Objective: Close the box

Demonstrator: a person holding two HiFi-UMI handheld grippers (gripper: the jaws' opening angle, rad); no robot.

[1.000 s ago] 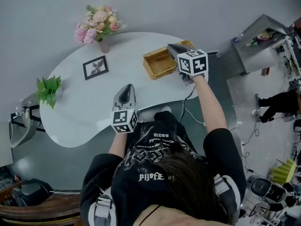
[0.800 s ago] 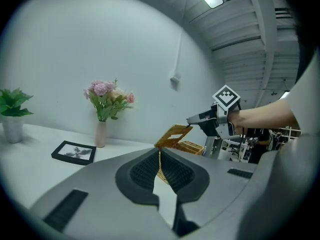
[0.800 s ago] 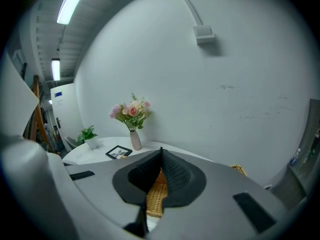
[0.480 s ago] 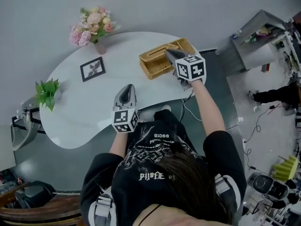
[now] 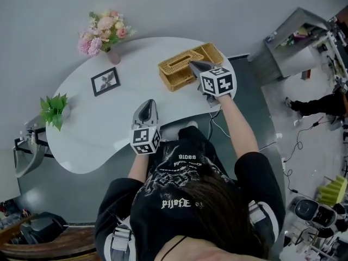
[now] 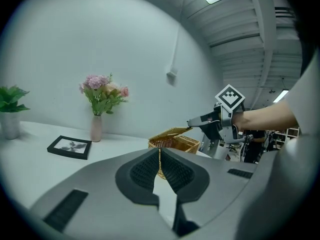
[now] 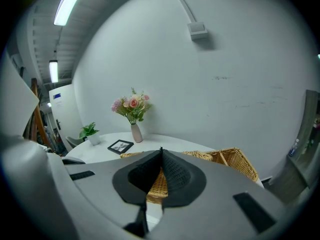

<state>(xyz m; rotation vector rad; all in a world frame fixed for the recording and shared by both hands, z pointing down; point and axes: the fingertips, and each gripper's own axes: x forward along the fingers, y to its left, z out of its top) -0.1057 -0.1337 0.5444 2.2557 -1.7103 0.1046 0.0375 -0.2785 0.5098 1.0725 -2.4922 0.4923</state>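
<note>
A wicker box (image 5: 209, 54) stands at the far right of the white table (image 5: 103, 129). Its hinged lid (image 5: 175, 62) is raised at a slant over the box's left half. My right gripper (image 5: 191, 64) is shut, its tips pinching the lid's free edge. The left gripper view shows the lid (image 6: 171, 133) held up by the right gripper (image 6: 192, 123) above the box (image 6: 177, 144). In the right gripper view, wicker (image 7: 156, 185) shows just under the right gripper (image 7: 161, 152). My left gripper (image 5: 145, 103) is shut and empty near the table's front edge, left of the box.
A vase of pink flowers (image 5: 103, 35), a framed picture (image 5: 105, 81) and a small potted plant (image 5: 53, 108) stand on the table's left part. A grey shelf unit (image 5: 296, 42) stands to the right of the table. Cables (image 5: 217, 125) lie on the floor below the table's edge.
My right gripper has moved left and a little toward me with the lid's edge, and the lid has swung further over the box. The left gripper has stayed put.
</note>
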